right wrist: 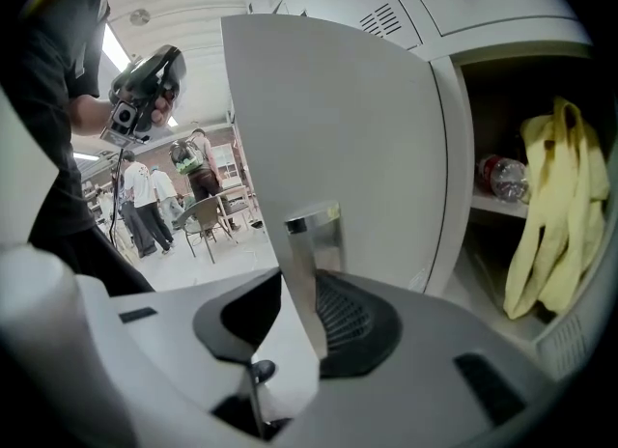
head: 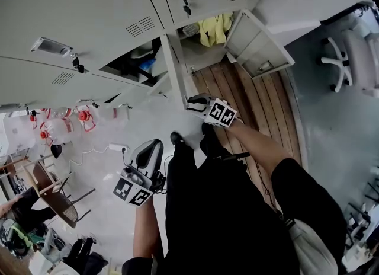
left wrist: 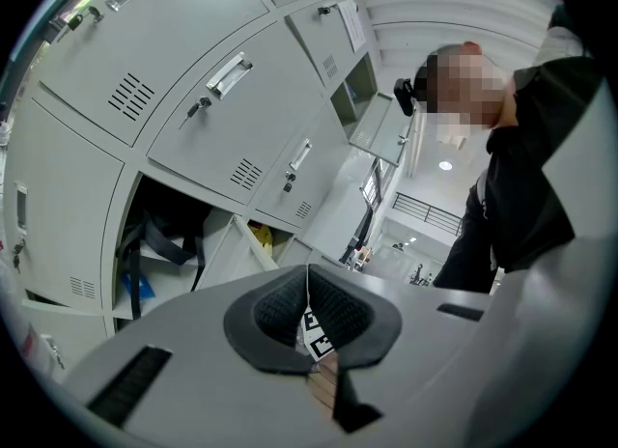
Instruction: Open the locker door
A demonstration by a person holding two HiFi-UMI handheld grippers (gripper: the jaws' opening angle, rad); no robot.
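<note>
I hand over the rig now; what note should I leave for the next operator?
Left gripper: shut, empty, away from the lockers.
Right gripper: shut on the handle of the door.
Door: stands wide open beside the compartment with the yellow cloth.
Done: door open. Left: probably only to release the handle.

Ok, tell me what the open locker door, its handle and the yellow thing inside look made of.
The locker door looks like painted sheet metal: thin, flat, matte pale grey. Its handle is bright metal, probably chromed, with mirror-like glints. The yellow thing is soft fabric, hanging in limp folds; fibre unclear.
</note>
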